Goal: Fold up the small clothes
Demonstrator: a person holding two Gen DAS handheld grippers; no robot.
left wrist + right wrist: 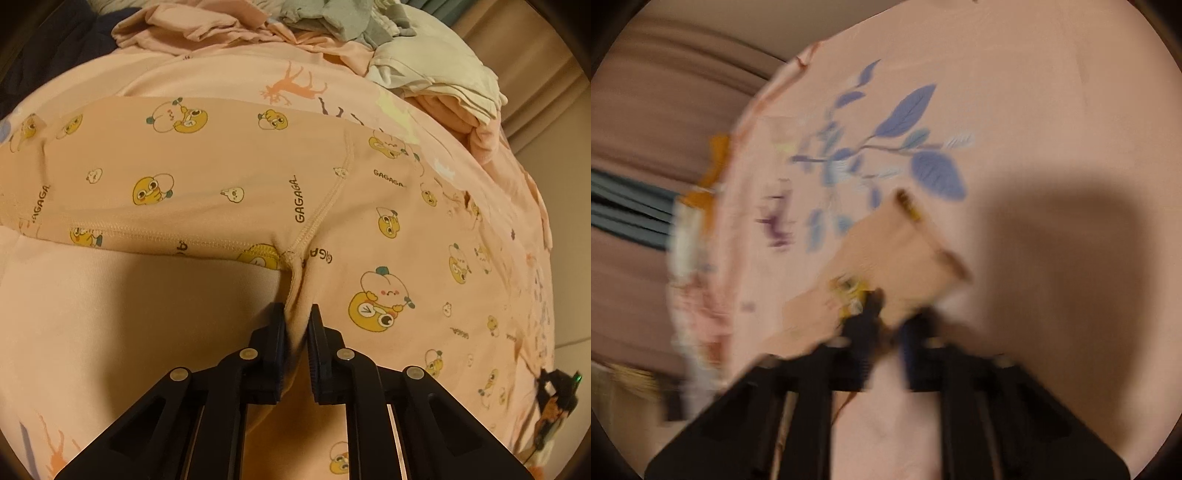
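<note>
Small peach trousers [229, 173] printed with yellow cartoon figures and "GAGAGA" lie spread on a pink bedsheet [110, 302]. My left gripper [298, 314] is shut on a pinch of cloth just below the crotch seam, where the two legs meet. In the blurred right wrist view, my right gripper [892, 317] is shut on a corner of the same peach cloth [897, 258], which sticks up and away from the fingers above the sheet [1015, 92]. The right gripper's black body shows small at the right edge of the left wrist view.
A heap of loose clothes, pink [192, 26], grey [332, 18] and cream [436, 70], sits at the far side of the bed. The sheet carries a blue leaf print [908, 140]. Its edge [713, 236] drops off to the left, with curtains beyond.
</note>
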